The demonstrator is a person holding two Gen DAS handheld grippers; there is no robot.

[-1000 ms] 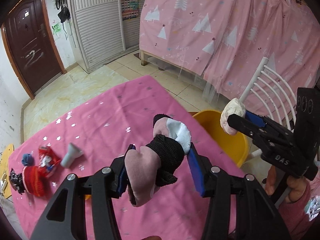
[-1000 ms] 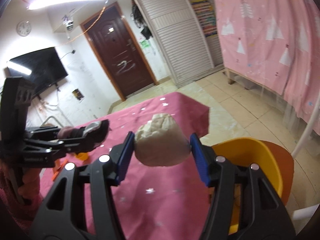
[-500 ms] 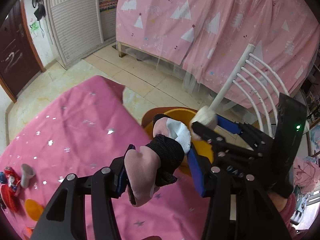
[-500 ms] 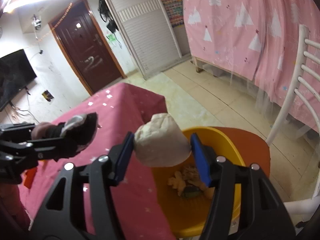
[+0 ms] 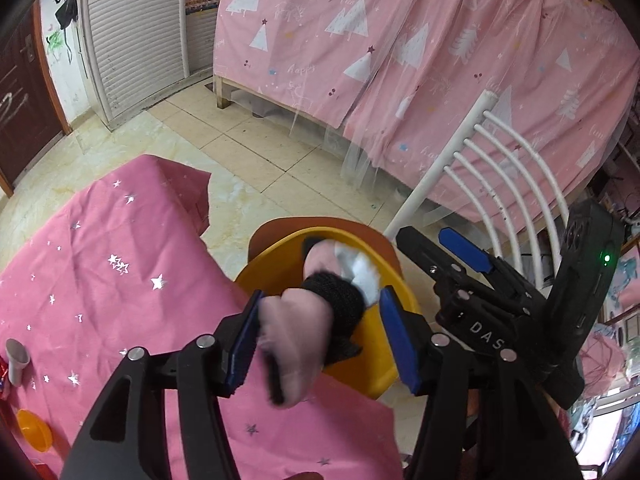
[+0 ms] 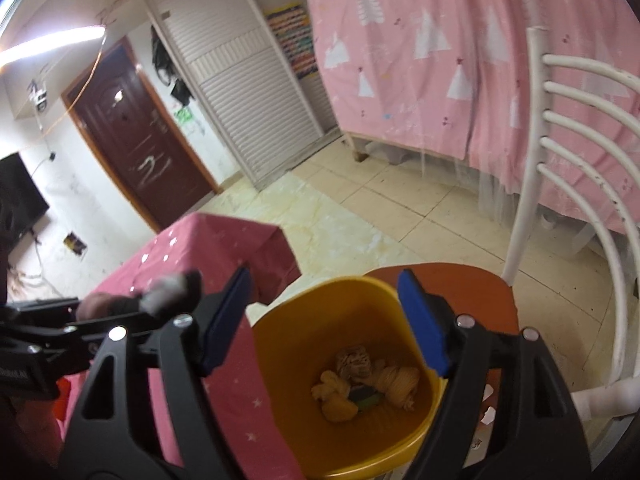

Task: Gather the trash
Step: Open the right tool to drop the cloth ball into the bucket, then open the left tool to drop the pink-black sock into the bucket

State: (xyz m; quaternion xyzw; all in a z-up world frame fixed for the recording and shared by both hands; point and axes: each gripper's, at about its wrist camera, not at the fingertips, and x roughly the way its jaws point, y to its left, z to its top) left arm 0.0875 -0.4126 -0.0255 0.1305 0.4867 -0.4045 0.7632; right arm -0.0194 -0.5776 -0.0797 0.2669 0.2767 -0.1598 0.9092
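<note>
A yellow bin (image 6: pixel 360 384) stands on an orange chair seat (image 6: pixel 472 288) next to the pink table; it also shows in the left wrist view (image 5: pixel 288 264). Several crumpled trash pieces (image 6: pixel 368 384) lie in its bottom. My right gripper (image 6: pixel 324 316) is open and empty above the bin; it also shows in the left wrist view (image 5: pixel 444 244). My left gripper (image 5: pixel 320 340) has its jaws spread, with a blurred pink, black and white sock (image 5: pixel 316 320) between them over the bin's near rim. The sock also shows in the right wrist view (image 6: pixel 160 296).
The pink star-print tablecloth (image 5: pixel 100 288) holds a grey cup (image 5: pixel 16 360) and an orange dish (image 5: pixel 36 432) at the left edge. A white chair back (image 5: pixel 492 168) rises behind the bin. Pink curtains (image 5: pixel 400 40) hang beyond tiled floor.
Both grippers moved right, over the bin. My right gripper opened and its white wad is gone from the jaws. My left jaws spread wider and the sock now blurs.
</note>
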